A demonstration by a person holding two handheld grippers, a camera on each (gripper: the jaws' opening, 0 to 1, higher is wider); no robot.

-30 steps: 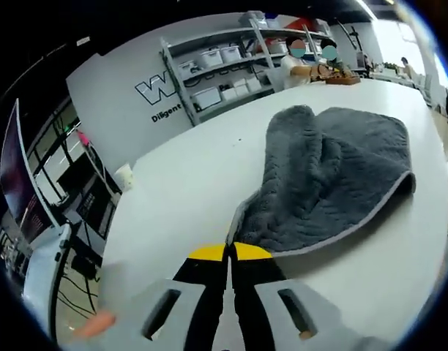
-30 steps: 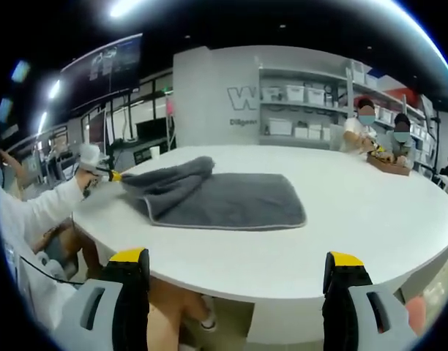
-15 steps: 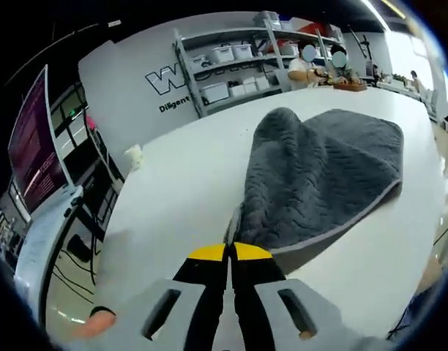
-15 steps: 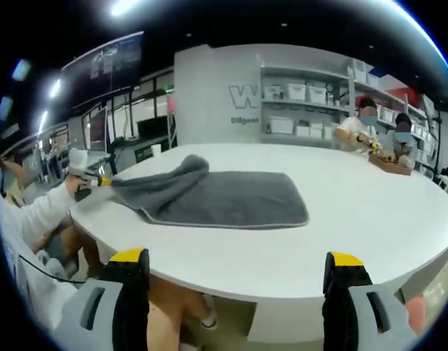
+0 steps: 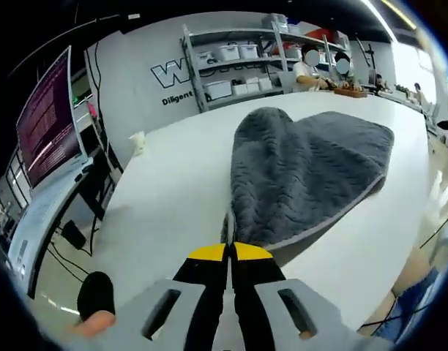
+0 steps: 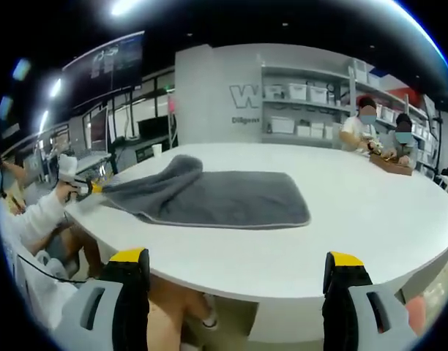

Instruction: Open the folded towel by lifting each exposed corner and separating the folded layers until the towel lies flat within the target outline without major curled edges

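Note:
A dark grey quilted towel (image 5: 304,168) with a pale edge lies on the white table (image 5: 173,190). My left gripper (image 5: 229,252) is shut on its near corner, and the cloth rises into a hump behind the jaws. In the right gripper view the same towel (image 6: 224,196) spreads flat at its right part, while its left corner is stretched out to the left gripper (image 6: 88,189), held in a gloved hand at the table's left edge. My right gripper (image 6: 239,281) stands open, well short of the towel and below the table's near edge, with nothing between its fingers.
Two people (image 6: 381,135) sit at the far right of the table (image 6: 356,219) with a wooden tray. Shelves with white bins (image 6: 304,110) line the back wall. A white cup (image 5: 138,142) stands at the table's far left edge. Monitors (image 5: 45,121) stand to the left.
My left gripper has pulled the towel's corner further outward toward the table's edge, stretching and lowering the hump. The right gripper has not moved.

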